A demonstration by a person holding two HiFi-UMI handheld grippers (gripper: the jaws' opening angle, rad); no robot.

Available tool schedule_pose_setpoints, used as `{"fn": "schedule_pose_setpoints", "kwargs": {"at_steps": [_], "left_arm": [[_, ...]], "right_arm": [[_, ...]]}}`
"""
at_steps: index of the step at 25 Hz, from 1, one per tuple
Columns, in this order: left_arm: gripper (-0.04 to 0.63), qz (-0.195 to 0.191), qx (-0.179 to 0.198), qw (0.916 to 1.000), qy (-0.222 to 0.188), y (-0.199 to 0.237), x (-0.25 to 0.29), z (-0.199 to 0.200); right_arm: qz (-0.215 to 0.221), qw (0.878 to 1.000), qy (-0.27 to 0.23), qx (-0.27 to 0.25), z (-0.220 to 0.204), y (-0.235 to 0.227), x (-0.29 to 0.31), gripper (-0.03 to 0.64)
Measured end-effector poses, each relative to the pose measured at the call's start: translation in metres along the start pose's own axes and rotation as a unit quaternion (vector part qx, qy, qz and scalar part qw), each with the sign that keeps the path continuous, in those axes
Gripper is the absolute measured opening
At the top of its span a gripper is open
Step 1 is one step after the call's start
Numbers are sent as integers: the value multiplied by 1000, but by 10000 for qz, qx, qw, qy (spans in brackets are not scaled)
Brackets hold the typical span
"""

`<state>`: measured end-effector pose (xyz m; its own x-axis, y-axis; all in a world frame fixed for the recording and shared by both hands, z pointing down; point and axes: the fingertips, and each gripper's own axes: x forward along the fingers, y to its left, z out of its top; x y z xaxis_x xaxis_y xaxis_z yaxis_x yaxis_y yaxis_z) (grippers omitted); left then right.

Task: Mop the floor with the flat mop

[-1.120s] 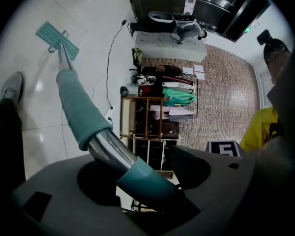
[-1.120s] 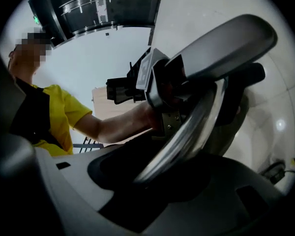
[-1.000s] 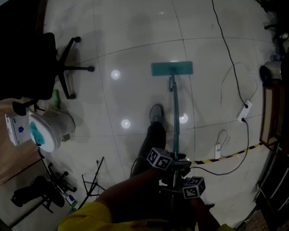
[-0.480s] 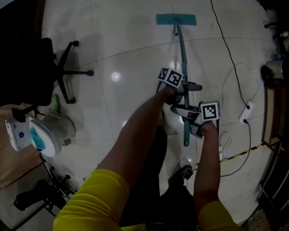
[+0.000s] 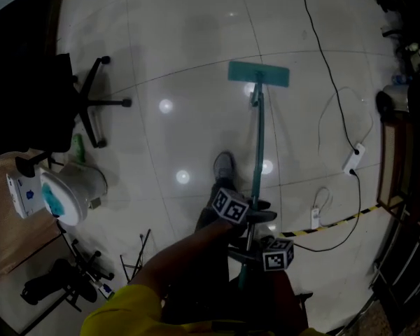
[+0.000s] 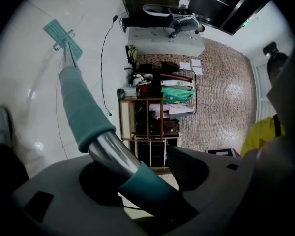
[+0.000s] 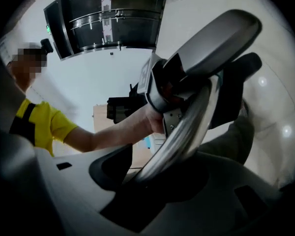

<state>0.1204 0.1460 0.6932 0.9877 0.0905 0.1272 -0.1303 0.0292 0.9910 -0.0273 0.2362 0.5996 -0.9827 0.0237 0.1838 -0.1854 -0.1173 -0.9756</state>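
The left claw (image 6: 132,168) grips the mop handle (image 5: 256,152) tight, but the right claw (image 7: 152,168) is opening around it (a looser hold). The handle could wobble and slip.

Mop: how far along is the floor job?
Done: can't tell; the glossy floor shows no clear wet track. In hand: the mop head lies flat on the tiles ahead, and its pole sits between the jaws of the left hand-held gripper and the right hand-held gripper, whose jaws are opening slightly. Left: unclear; tiles by the chair and cable look no different.
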Motion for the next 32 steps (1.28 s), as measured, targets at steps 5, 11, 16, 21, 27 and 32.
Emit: {"fn": "schedule_pose_setpoints", "kwargs": {"at_steps": [5,11,16,21,27,32], "left_arm": [[285,17,-336,9983,476,-50,21,-120],[285,-169,104,9992,350,-11,60,-30],[285,-400,507,9979,-48,26,95,144],[279,-12,784,9959,454,51,100,224],[281,-493,579,9968,-228,21,75,172],[282,-370,135,9982,-445,-9,57,46]], "right_arm": [[229,9990,-83,381,-96,54,-21,224],[16,9988,-464,-124,-13,-4,-57,221],[280,9929,-894,-731,152,-51,-96,216],[712,9877,-1264,-584,234,-68,-97,202],[418,9965,-619,-384,166,-43,-72,204],[333,9993,74,-136,31,-11,-61,206]]}}
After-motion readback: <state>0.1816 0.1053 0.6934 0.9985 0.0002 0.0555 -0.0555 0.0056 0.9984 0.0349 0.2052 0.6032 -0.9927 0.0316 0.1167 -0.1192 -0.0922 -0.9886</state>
